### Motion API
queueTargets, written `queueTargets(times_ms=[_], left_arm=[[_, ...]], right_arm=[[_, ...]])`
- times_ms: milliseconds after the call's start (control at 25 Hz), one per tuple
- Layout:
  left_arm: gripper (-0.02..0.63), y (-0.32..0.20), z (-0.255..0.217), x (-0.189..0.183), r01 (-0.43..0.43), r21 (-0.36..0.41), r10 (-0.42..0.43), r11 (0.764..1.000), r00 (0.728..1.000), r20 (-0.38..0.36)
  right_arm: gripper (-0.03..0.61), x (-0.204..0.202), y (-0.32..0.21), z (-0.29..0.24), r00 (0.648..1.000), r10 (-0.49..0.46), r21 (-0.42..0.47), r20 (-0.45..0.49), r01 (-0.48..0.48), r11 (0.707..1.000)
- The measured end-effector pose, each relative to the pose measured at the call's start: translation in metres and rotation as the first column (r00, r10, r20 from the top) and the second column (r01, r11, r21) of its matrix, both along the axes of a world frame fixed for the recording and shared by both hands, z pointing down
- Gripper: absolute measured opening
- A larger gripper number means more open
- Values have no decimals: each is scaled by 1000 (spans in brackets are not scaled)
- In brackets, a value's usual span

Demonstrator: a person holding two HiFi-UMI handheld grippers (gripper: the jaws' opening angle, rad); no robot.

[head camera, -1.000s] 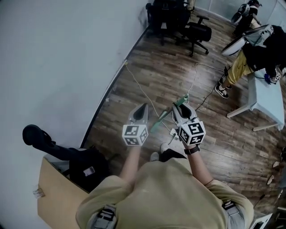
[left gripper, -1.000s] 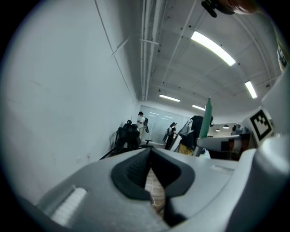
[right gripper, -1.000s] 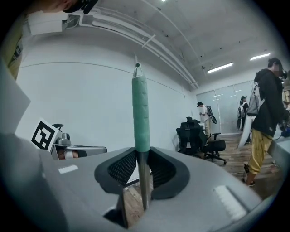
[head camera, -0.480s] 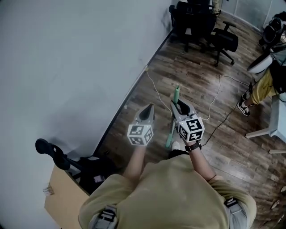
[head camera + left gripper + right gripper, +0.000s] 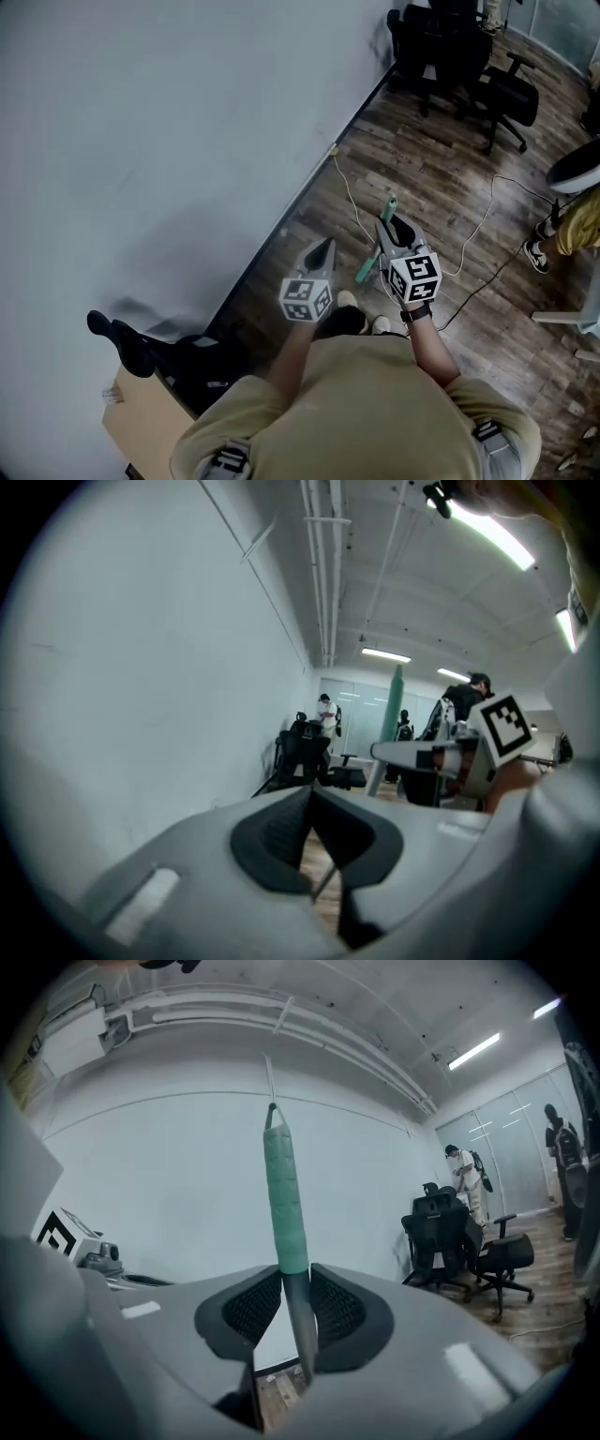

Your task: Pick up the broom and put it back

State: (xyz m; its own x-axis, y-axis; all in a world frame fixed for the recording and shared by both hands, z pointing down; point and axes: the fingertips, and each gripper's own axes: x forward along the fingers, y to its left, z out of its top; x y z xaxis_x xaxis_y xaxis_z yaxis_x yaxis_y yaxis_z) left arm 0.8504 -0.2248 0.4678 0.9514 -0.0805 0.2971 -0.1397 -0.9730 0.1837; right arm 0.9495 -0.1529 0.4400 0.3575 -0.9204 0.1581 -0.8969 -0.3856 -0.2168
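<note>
Since a second earlier both grippers had drawn closer to the white wall (image 5: 141, 141), and in the head view the right gripper (image 5: 394, 228) carried the broom (image 5: 367, 268), its green tip poking just beyond the jaws, with the left gripper (image 5: 322, 251) beside it. In the left gripper view those jaws met with nothing between them. In the right gripper view the jaws clamped the broom's grey shaft just below its green sleeve, which rose upright above them.
</note>
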Motion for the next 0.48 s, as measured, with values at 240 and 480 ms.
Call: queueTargets(times_ms=[240, 480], left_arm=[[2, -47, 6, 75, -20, -13, 20, 1000, 999, -38], [2, -117, 23, 134, -8, -85, 4, 996, 999, -49]], right_arm=[[98, 65, -44, 21, 1000, 15, -41, 16, -15, 999], [94, 104, -123, 14, 997, -71, -95, -19, 69, 993]])
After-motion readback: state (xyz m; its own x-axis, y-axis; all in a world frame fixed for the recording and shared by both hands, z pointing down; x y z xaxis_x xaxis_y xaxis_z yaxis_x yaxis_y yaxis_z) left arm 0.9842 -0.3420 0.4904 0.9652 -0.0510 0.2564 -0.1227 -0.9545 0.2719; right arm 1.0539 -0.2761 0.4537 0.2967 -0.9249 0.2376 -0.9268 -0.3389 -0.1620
